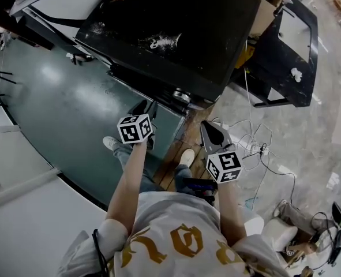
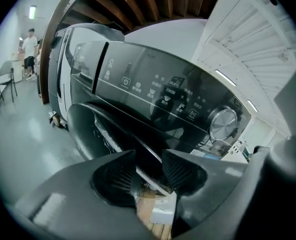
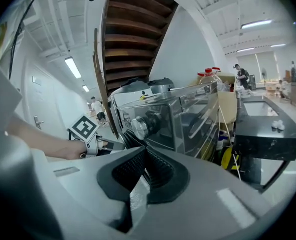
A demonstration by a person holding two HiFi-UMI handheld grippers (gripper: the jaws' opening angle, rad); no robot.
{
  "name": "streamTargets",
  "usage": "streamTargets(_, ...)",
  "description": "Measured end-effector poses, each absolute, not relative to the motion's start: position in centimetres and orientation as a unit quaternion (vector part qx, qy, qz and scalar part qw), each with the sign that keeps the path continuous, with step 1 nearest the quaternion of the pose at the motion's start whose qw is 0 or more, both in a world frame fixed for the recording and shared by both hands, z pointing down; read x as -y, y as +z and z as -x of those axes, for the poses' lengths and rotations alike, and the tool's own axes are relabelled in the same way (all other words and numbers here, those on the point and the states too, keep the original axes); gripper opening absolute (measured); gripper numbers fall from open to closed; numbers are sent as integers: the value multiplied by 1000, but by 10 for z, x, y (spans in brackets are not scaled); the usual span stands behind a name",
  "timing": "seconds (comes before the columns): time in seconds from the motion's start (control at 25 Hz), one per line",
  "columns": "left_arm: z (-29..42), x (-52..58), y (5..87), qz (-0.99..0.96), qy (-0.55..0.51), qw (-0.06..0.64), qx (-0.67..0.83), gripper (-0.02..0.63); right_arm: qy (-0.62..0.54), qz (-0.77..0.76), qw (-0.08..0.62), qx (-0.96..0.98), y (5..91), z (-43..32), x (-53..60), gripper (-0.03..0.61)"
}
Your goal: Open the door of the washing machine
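White cables are seen tangled on the pale floor. A black desk is set near them, with a small white object laid on it. A chair is placed by a far wall

Had a green floor beside a pale stone floor strewn with cables. Was lit by ceiling tubes beside a brown wooden stair. Held a chair by a white wall.

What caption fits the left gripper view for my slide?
The left gripper clamps the washing machine door at its edge, below the dial.
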State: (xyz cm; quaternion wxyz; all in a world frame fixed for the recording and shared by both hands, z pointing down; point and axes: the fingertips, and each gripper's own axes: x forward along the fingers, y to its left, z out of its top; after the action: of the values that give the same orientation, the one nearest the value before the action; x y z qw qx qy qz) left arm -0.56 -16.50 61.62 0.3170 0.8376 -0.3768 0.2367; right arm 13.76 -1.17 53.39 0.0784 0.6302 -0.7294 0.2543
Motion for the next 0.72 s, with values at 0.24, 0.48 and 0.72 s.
streamTargets(0.24, -3, 169, 629, -827, 240, 327, 389, 166, 265, -632, 83, 723, 543, -141, 4, 17)
streamTargets(0.48, -7, 177, 633, -811, 239, 316, 431, 190, 271, -636, 85, 718, 549, -144, -3, 17)
streamTargets(0.72, -7, 180, 637, -797, 233, 312, 461, 206, 278, -614, 82, 734, 548, -136, -5, 17)
